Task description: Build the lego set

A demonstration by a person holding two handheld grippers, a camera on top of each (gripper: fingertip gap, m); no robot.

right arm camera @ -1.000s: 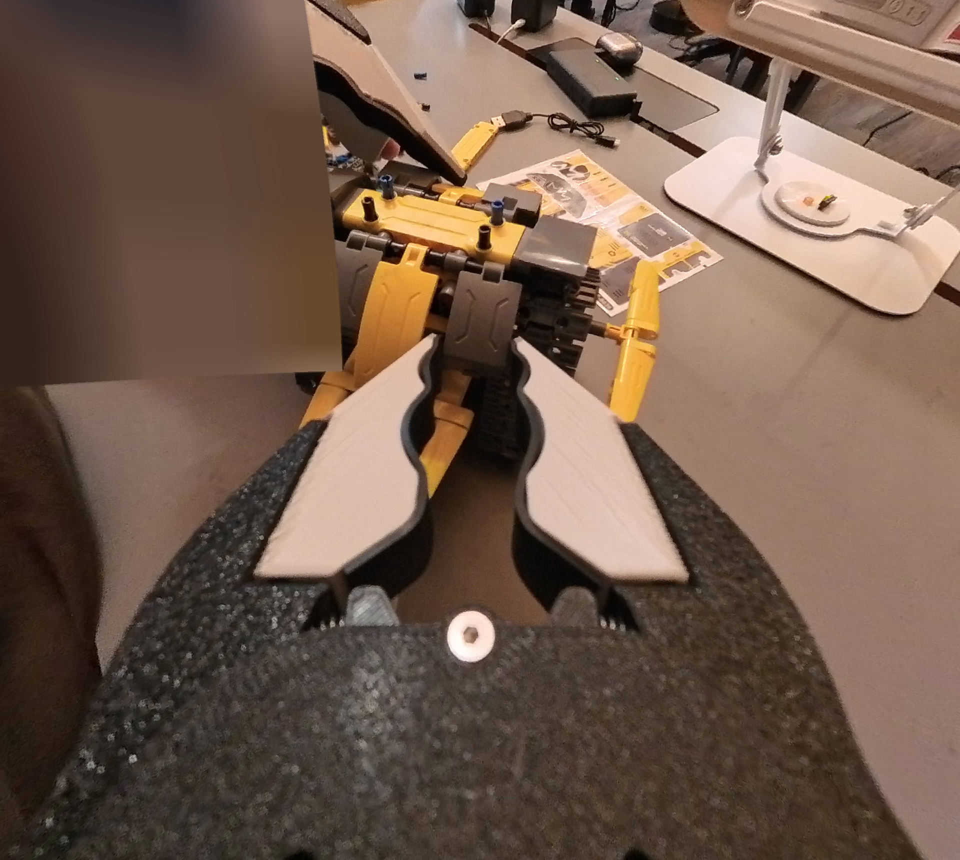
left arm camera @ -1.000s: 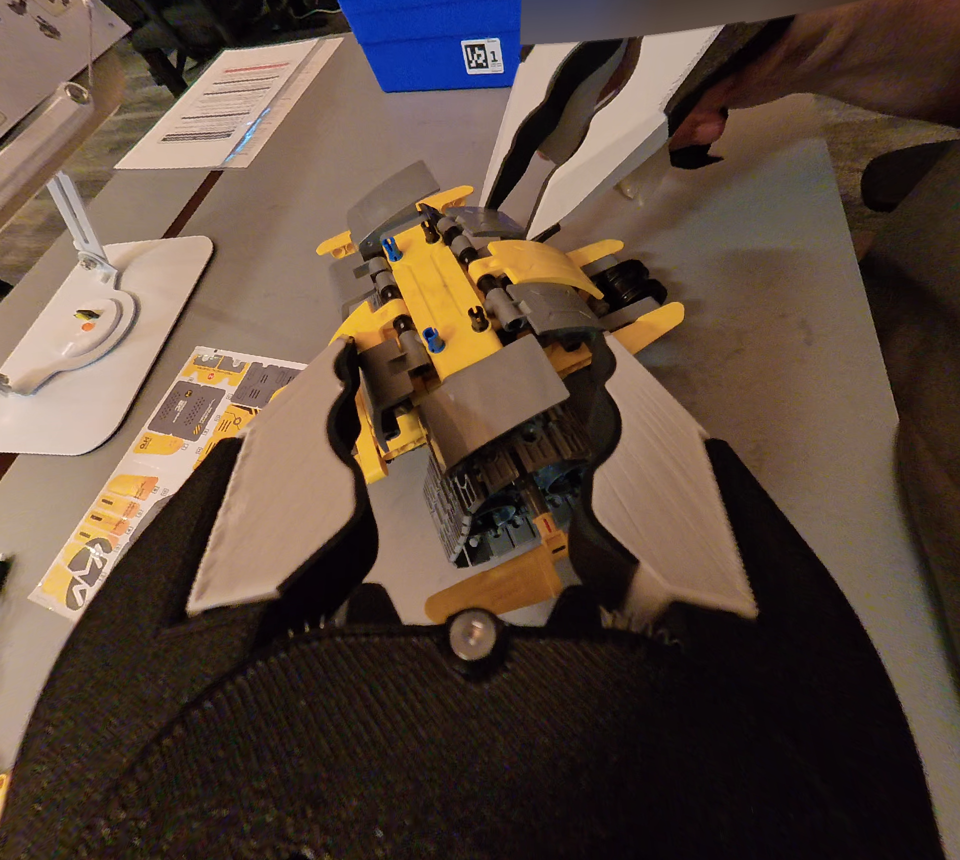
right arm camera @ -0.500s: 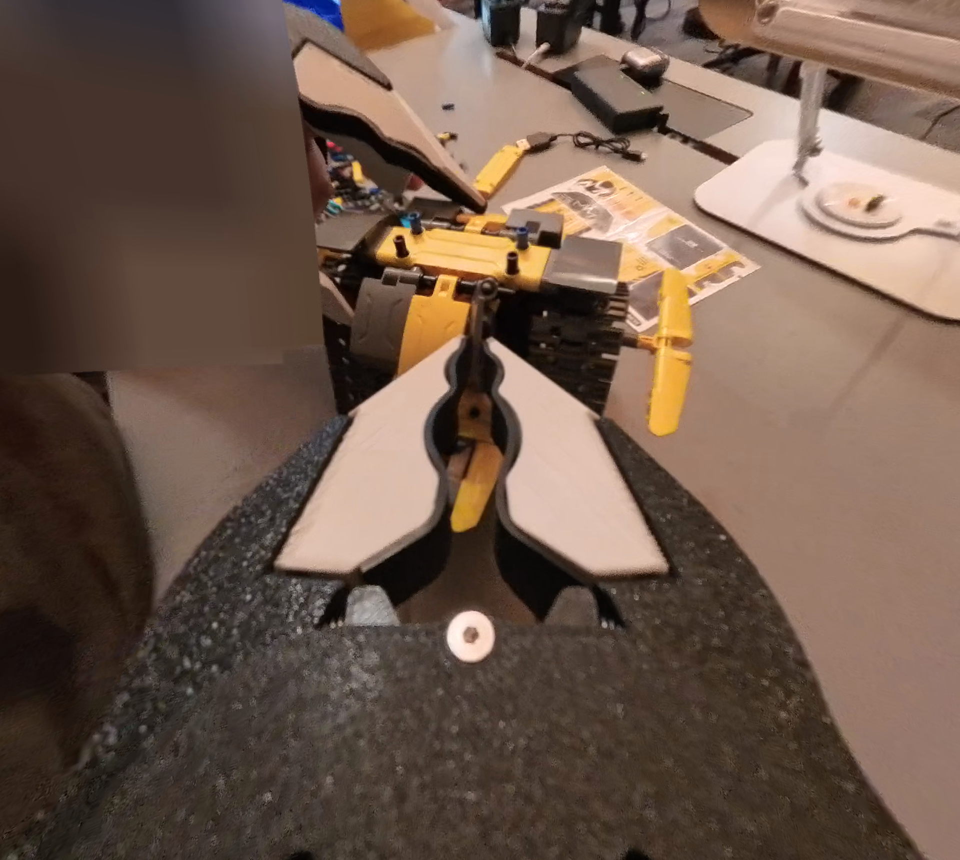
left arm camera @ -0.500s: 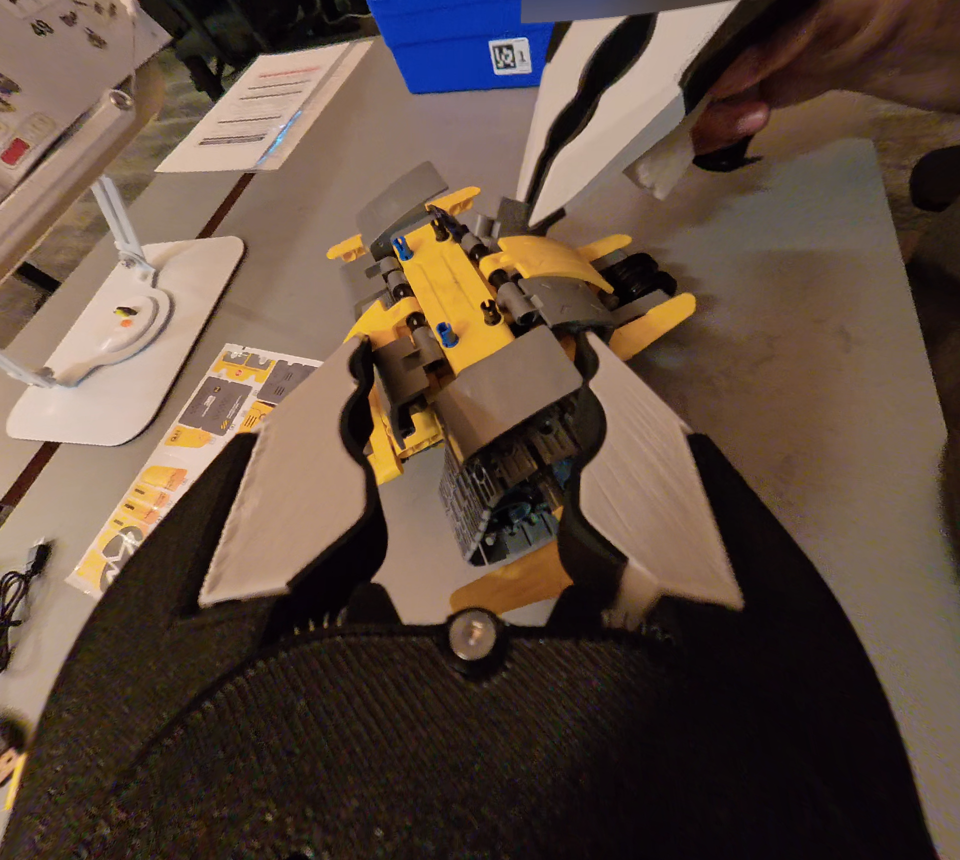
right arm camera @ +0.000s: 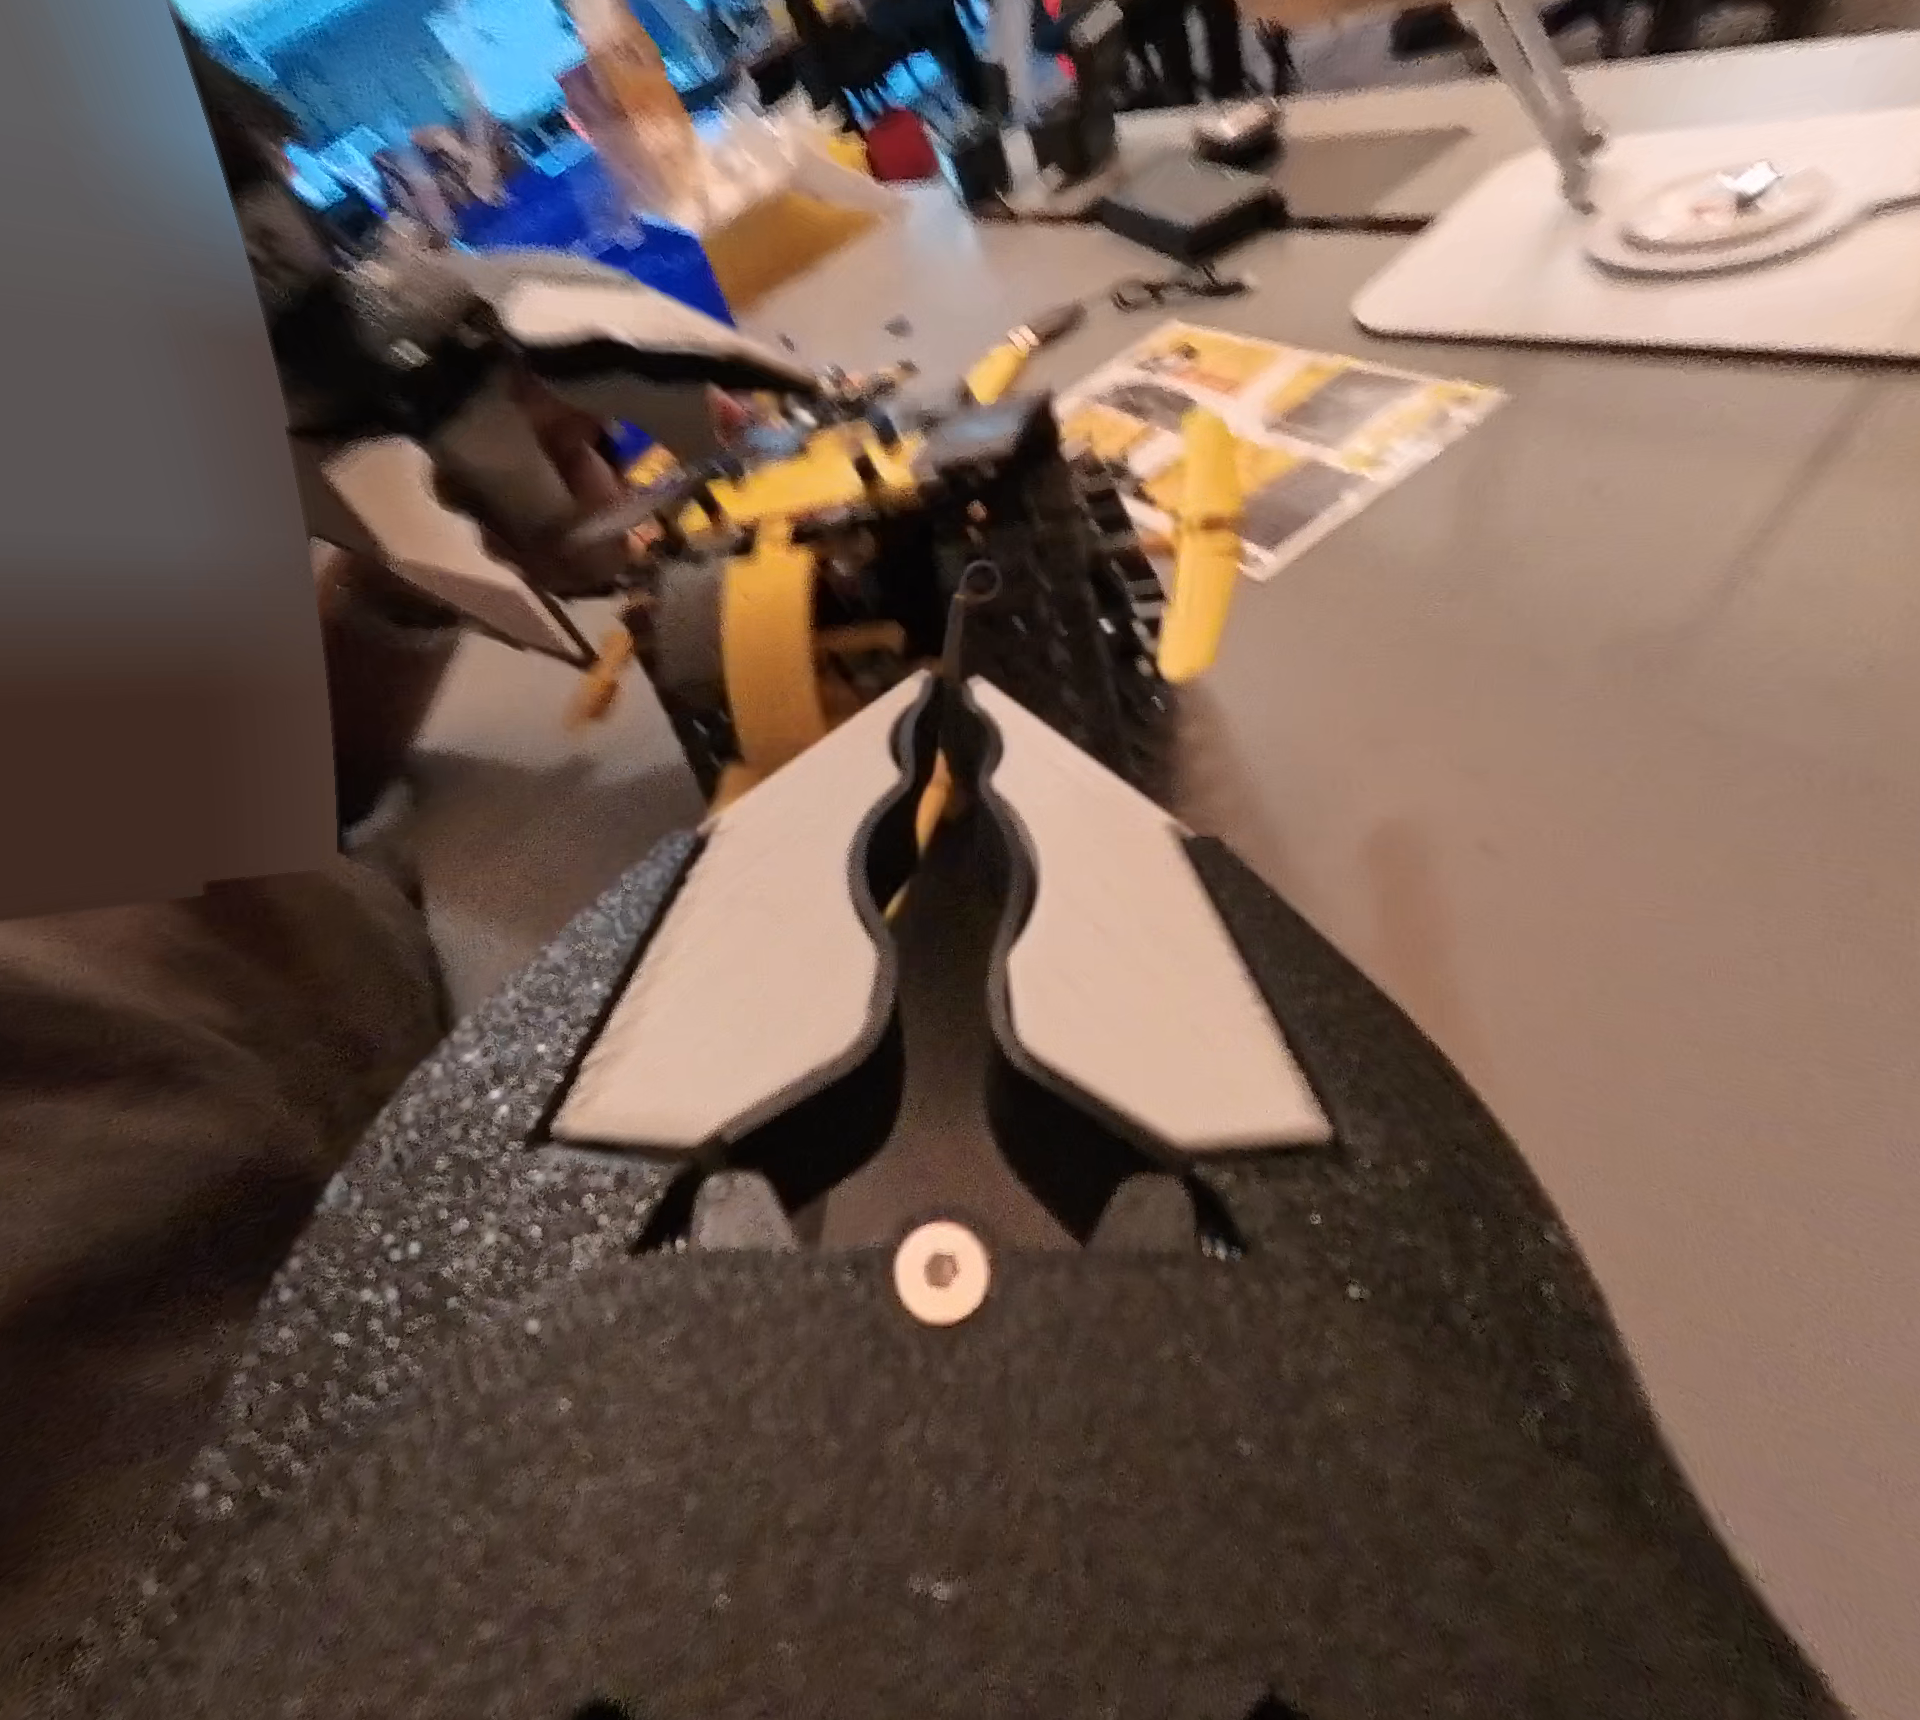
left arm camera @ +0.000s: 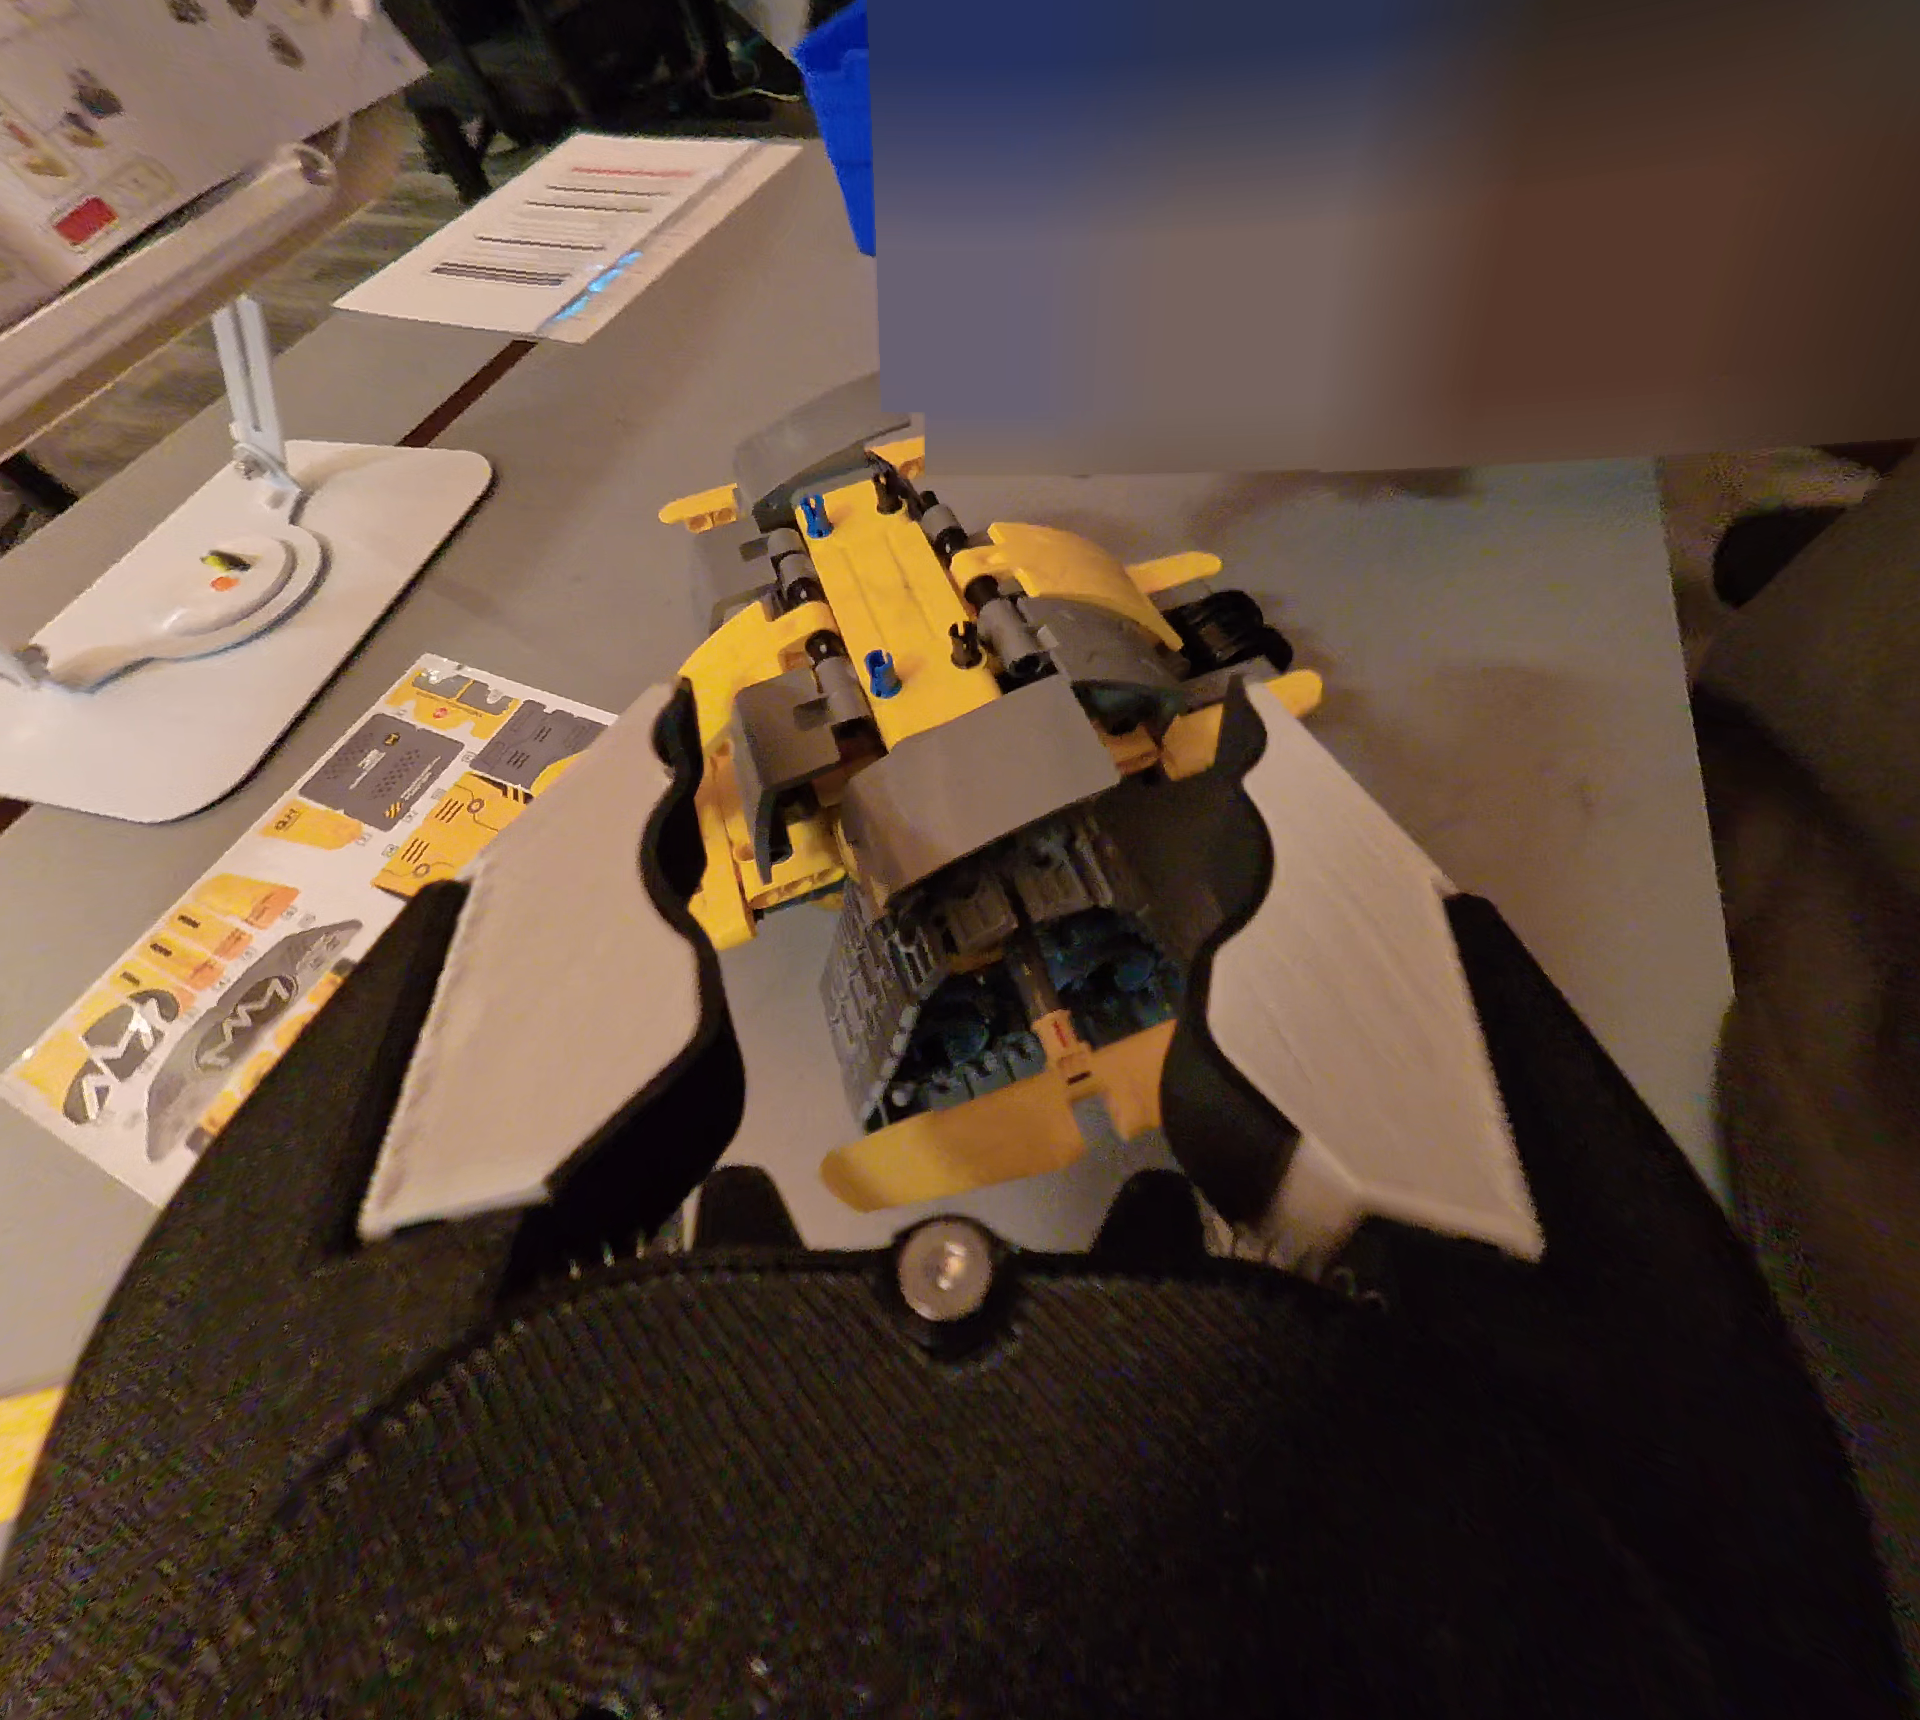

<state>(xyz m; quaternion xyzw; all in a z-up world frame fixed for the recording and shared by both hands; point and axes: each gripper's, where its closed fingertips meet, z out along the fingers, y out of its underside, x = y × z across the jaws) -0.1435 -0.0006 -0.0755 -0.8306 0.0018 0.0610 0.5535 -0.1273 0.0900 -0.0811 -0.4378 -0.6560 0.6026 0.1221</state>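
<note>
A yellow and grey brick-built model (left arm camera: 914,683) lies on the grey table (left arm camera: 1455,735). My left gripper (left arm camera: 954,725) straddles the model's near end, with both fingers pressed on its sides. In the right wrist view, which is motion-blurred, the model (right arm camera: 769,590) stands beyond my right gripper (right arm camera: 948,683). That gripper is shut on a thin dark grey piece (right arm camera: 961,621) with a ring at its tip, and a bit of yellow shows between the fingers. The left gripper's fingers (right arm camera: 644,351) show there on the model's left side. A blur patch hides the right gripper in the left wrist view.
A sticker sheet (left arm camera: 312,860) lies left of the model, also in the right wrist view (right arm camera: 1278,434). A white stand base (left arm camera: 239,590) and printed paper (left arm camera: 582,236) are farther left. A blue bin (left arm camera: 836,112) stands at the back. A person's dark clothing borders the table's right edge. The gap from one gripper's tips to the other's is roughly 11 centimeters. My left gripper's tips are some 35 centimeters from the white stand base (left arm camera: 239,590). Seen from the right wrist view (right arm camera: 1694,218) as well.
My right gripper went from open around a grey panel to shut on it, then drew back from the model. My left gripper kept its grip on the model.
</note>
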